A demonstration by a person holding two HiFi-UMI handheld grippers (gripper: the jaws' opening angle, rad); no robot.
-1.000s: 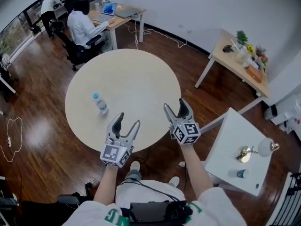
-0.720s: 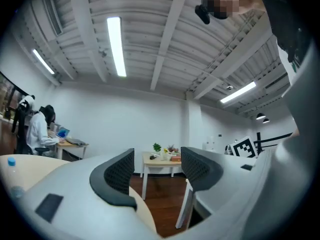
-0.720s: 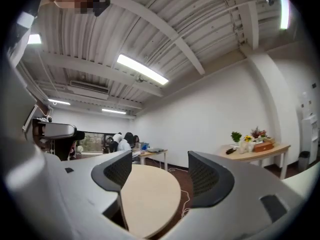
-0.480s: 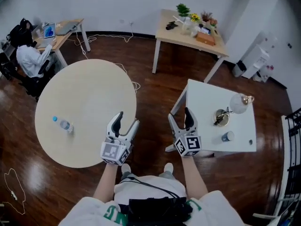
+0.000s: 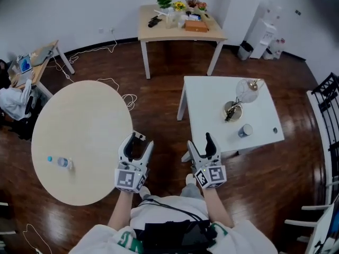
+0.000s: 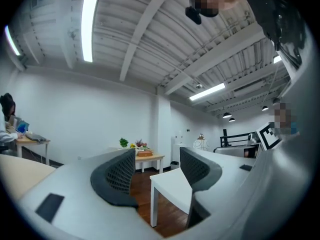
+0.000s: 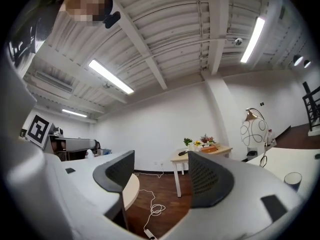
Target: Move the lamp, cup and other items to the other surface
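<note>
A lamp (image 5: 241, 97) with a round wire shade and brass base stands on the white square table (image 5: 206, 97), with a small grey cup (image 5: 244, 130) beside it. Both of my grippers hang over the floor in front of me, between the two tables. My left gripper (image 5: 139, 142) has its jaws a little apart with nothing between them. The jaws of my right gripper (image 5: 200, 143) are closing and hold nothing. The right gripper view shows the lamp (image 7: 255, 126) and cup (image 7: 292, 179) at the right. In the left gripper view the white table's corner (image 6: 172, 186) lies just ahead.
A round beige table (image 5: 79, 136) at the left carries a water bottle (image 5: 62, 162). A wooden table (image 5: 180, 25) with plants stands at the back wall. A black chair (image 5: 326, 105) is at the right, cables (image 5: 119, 91) lie on the floor, and a person (image 5: 13, 99) sits far left.
The view has swung right: the white table with lamp and cup has moved toward the middle, the round table to the left. The left jaws have narrowed a little.
</note>
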